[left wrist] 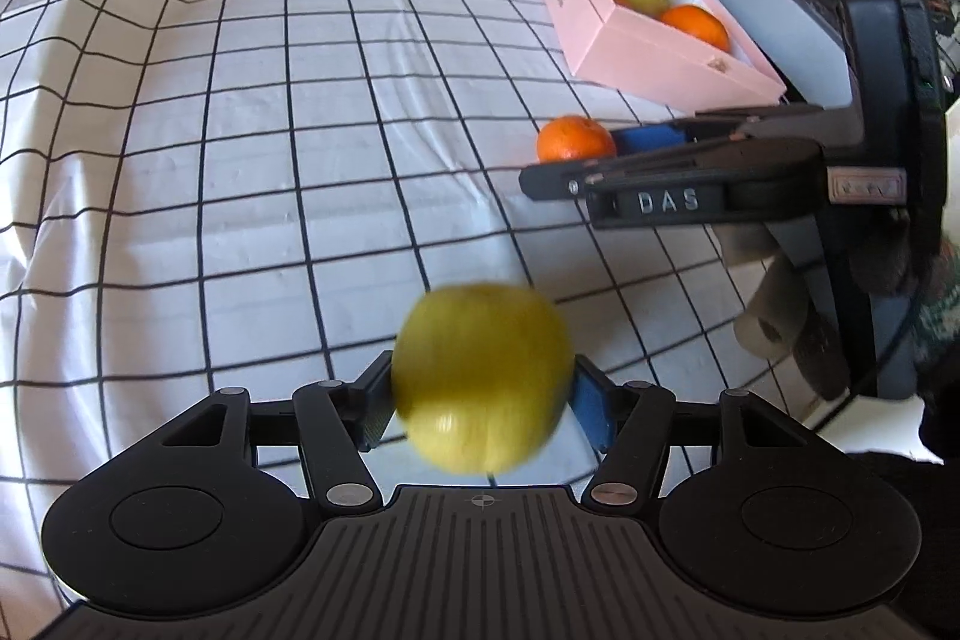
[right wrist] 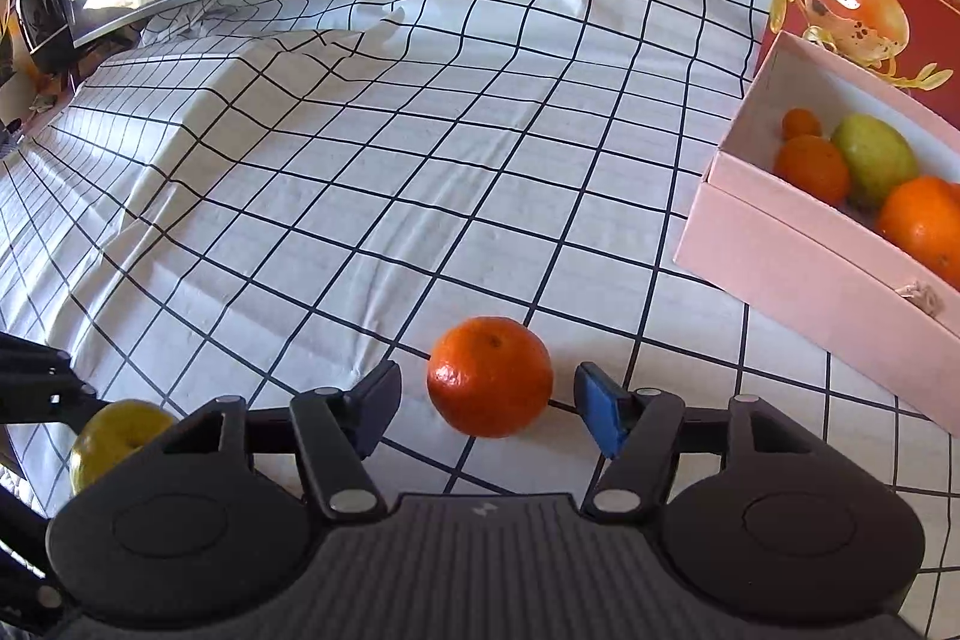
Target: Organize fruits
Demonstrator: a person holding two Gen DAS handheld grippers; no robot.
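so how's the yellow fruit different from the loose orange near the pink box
The yellow fruit is yellow-green and blurred; the loose orange is bright orange and sharp. The yellow fruit sits squeezed between the left claw pads, while the orange rests on the checked cloth inside the right claw, gaps on both sides. Both are round and still outside the pink box.

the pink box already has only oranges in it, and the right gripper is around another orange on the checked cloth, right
Not quite: the pink box holds a green fruit among its oranges, as the right wrist view shows. The rest stands: the right gripper has its fingers on either side of the loose orange on the checked cloth, with gaps showing on both sides.
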